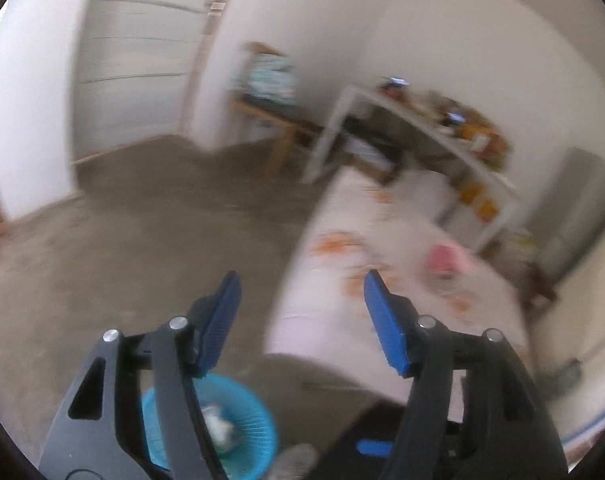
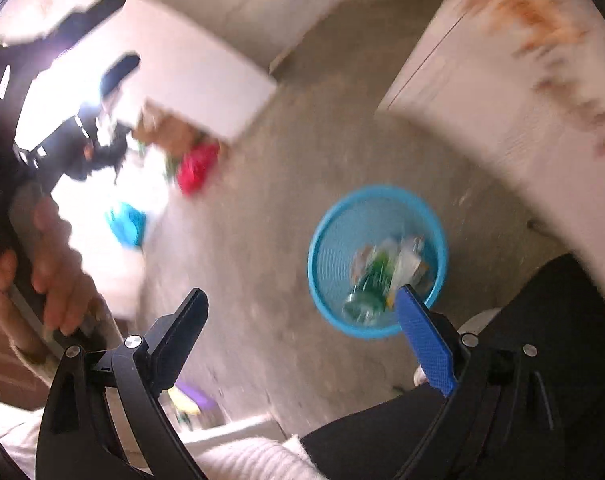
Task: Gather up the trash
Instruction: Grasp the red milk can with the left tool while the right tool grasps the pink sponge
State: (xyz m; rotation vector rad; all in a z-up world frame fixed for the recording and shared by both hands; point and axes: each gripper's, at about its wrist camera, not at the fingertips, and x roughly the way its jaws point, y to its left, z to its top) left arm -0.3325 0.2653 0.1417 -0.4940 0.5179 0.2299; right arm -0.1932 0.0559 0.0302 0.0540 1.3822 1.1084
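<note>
Bin [image 2: 376,260], blue mesh on the floor beside the bed [image 1: 382,248], holds trash [image 2: 378,276]; both hand-held grippers, left [image 1: 298,294] and right [image 2: 302,300], gape empty, so next likely means finding another piece.

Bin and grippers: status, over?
Left gripper open, empty. Right gripper open, empty. Blue bin on floor, trash inside. Nothing in the way.

No legible text anywhere.
</note>
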